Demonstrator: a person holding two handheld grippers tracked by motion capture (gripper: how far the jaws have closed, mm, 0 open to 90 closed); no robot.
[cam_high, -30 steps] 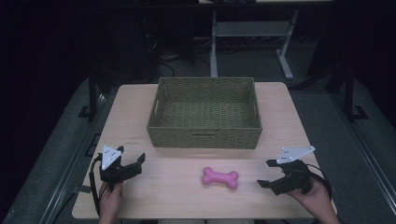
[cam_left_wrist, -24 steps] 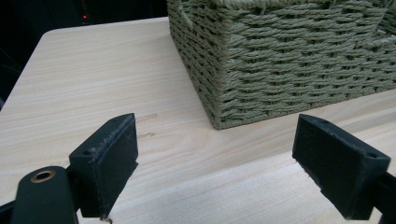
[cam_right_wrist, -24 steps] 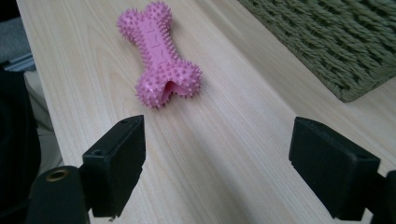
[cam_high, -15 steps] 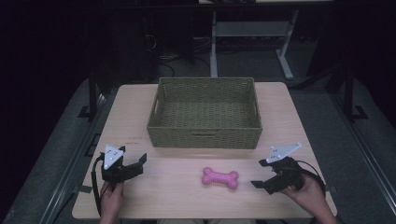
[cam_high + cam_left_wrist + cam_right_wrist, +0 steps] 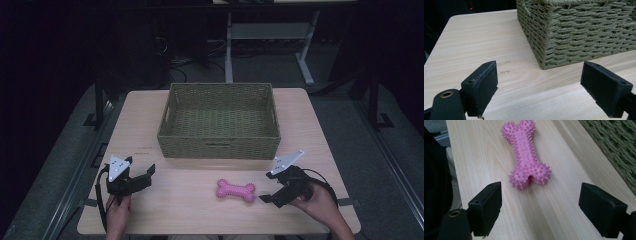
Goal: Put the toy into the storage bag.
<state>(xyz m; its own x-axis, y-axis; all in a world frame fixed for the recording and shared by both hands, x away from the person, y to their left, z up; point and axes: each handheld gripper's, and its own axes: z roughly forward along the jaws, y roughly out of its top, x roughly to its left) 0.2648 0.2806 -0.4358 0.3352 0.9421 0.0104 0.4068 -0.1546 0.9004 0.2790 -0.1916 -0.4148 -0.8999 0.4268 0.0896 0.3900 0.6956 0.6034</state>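
Pink spiked bone toy [image 5: 236, 191] lying flat on the table [image 5: 310, 125], just ahead of the right gripper [image 5: 272, 187] and lined up with the gap between its jaws. Over the last second: right gripper swung round from its resting spot at the table's right edge, dropped lower, and pointed toward the toy; toy itself unmoved. Judged from that, a reach for the toy begun, with no contact yet.

In the right gripper view, toy [image 5: 526, 152] seen end-on, its near knobbed end just beyond the jaw tips and centred between them, long axis running straight away from the claw. Jaws spread wide, well wider than the toy's end, nothing between them. Green woven basket [image 5: 614, 147] off to the right of the claw there, apart from the toy.

Left gripper [image 5: 142, 176] resting low at the table's near left, jaws also wide and holding nothing; hardly shifted in the same second. Ahead of it and to its right in the left gripper view, the near corner of the basket [image 5: 574, 32], not touched.

Likely next: short push forward, then a close across the knobbed end or the narrower waist behind it.
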